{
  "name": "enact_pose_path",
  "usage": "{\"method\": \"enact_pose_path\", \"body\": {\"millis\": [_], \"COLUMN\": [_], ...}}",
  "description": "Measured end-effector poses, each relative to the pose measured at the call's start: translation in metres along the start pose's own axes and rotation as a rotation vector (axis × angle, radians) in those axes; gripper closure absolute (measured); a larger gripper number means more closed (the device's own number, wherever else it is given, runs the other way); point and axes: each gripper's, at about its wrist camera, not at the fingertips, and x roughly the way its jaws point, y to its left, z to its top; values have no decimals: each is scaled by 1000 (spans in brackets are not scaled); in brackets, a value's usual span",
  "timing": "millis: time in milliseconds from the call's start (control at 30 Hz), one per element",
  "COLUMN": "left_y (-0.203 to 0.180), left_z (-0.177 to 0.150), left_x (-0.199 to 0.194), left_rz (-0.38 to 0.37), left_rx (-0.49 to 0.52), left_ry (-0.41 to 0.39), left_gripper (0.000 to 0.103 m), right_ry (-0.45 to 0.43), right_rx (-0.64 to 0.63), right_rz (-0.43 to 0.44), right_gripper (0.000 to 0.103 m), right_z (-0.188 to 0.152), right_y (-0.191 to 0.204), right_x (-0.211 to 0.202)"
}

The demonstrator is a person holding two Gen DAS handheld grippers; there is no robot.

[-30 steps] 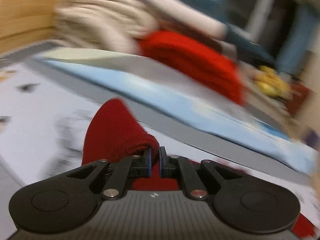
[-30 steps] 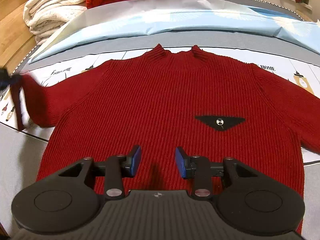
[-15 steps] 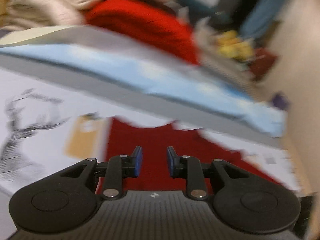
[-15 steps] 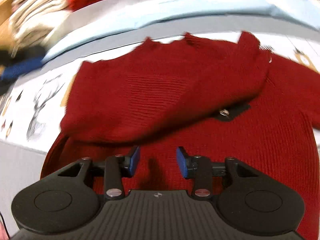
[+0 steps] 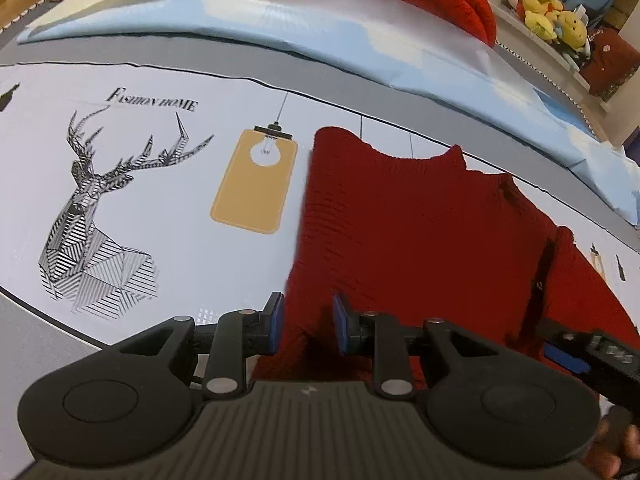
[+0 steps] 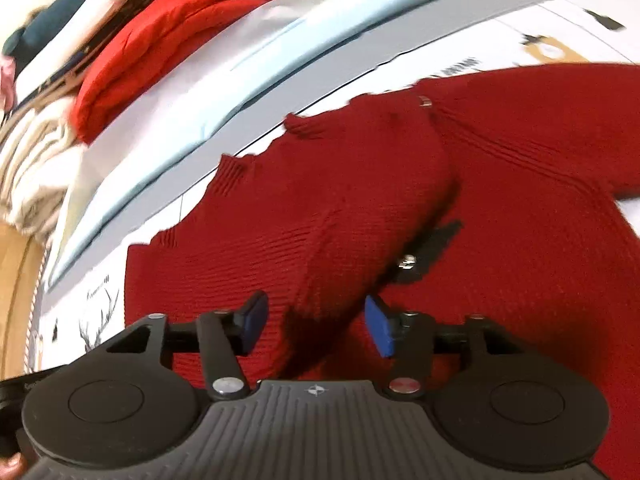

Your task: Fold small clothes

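A dark red knit sweater (image 5: 420, 232) lies flat on a printed white sheet (image 5: 168, 184). Its left sleeve is folded across the chest and partly covers a black triangular patch (image 6: 428, 248). My left gripper (image 5: 306, 326) is open and empty, low over the sweater's folded left edge. My right gripper (image 6: 316, 324) is open and empty, just above the folded sleeve (image 6: 320, 216) near the sweater's lower body. The right gripper's finger also shows at the right edge of the left wrist view (image 5: 576, 354).
A pale blue sheet (image 5: 320, 28) lies along the far side. Behind it are a folded bright red garment (image 6: 160, 44), cream blankets (image 6: 28, 168) and yellow plush toys (image 5: 556, 20). A wooden board (image 6: 16, 280) borders the left.
My left gripper carried the left sleeve across the sweater, let it go and opened. It now sits at the folded left edge. My right gripper shifted and tilted over the sweater, staying open.
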Motion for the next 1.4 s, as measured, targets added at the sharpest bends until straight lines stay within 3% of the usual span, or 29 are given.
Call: {"method": "enact_pose_path", "body": {"millis": [267, 400, 500, 633, 700, 767, 833, 933, 1000, 1067, 1133, 1233, 1300, 1400], "left_y": [-2, 1, 1, -1, -1, -2, -3, -2, -2, -3, -5, -8, -9, -8], "left_z": [1, 3, 3, 2, 1, 1, 1, 2, 2, 2, 1, 0, 0, -2], "left_x": [3, 3, 5, 7, 9, 10, 11, 11, 12, 15, 17, 18, 19, 25], "left_rz": [2, 3, 2, 5, 7, 7, 5, -2, 2, 10, 14, 7, 9, 25], "left_rx": [18, 15, 19, 26, 25, 27, 23, 15, 12, 17, 23, 37, 43, 46], "left_ry": [22, 20, 26, 29, 30, 31, 27, 20, 21, 26, 32, 33, 30, 35], "left_gripper": [75, 75, 75, 75, 75, 75, 75, 75, 75, 75, 75, 75, 75, 74], "right_ry": [16, -66, -144, -111, -123, -147, -195, -363, -533, -620, -516, -214, -182, -246], "right_rx": [-115, -33, 75, 255, 301, 302, 299, 233, 143, 97, 173, 329, 406, 347], "right_rz": [-186, -202, -234, -292, -274, -268, -204, -51, 74, 123, 61, -126, -257, -248], "right_gripper": [47, 62, 62, 65, 71, 88, 92, 93, 93, 93, 91, 88, 86, 86], "right_z": [-1, 6, 9, 3, 4, 5, 10, 16, 19, 20, 29, 33, 24, 26], "right_y": [11, -5, -20, -49, -57, -58, -58, -45, -34, -31, -46, -81, -97, -83], "right_x": [31, 18, 4, 5, 2, -4, -11, -38, -64, -76, -61, -15, -12, -20]}}
